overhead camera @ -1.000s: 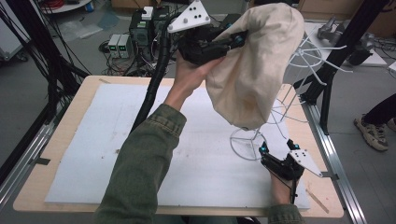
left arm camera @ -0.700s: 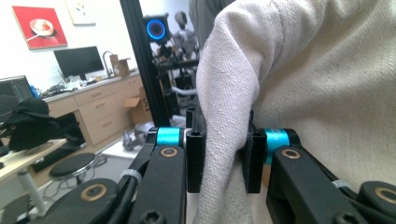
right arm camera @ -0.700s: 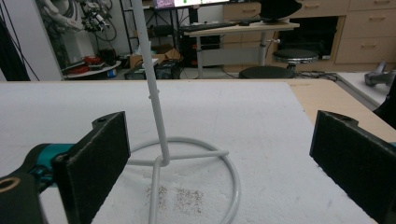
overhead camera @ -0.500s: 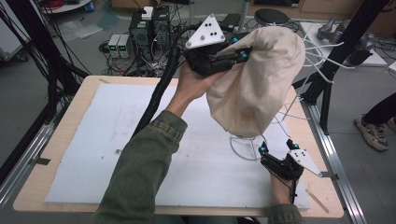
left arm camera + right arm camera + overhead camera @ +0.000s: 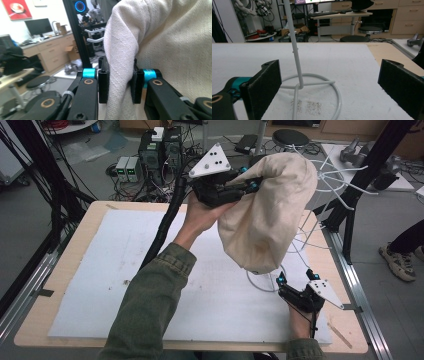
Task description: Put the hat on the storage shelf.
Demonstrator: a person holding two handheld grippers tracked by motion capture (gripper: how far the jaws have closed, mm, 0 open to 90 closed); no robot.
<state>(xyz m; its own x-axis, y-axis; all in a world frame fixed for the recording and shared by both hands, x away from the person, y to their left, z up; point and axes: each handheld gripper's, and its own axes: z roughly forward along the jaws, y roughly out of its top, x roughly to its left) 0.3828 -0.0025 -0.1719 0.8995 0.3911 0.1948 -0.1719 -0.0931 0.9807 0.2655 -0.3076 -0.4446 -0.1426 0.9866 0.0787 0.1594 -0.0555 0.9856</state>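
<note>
The counter, under its white sheet, fills the high view, and above its far right side hangs the cream cloth bag, held up in the air against the white wire stand. That stand is mostly hidden behind the cloth from above, with just its prongs and thin pole peeking out. The left hand-held gripper is clamped on a fold of the bag near its top; its own view shows both pads pinching the weave, a detail the high view blurs. Those jaws have just been easing open a touch, cloth between them all the while. Down low, the right hand-held gripper rests on the counter with jaws wide apart, and its view reveals the stand's ring base sitting flat between them, untouched. Compared with a second ago, the bag has shifted a little toward the stand, while the right hand has stayed put.
</note>
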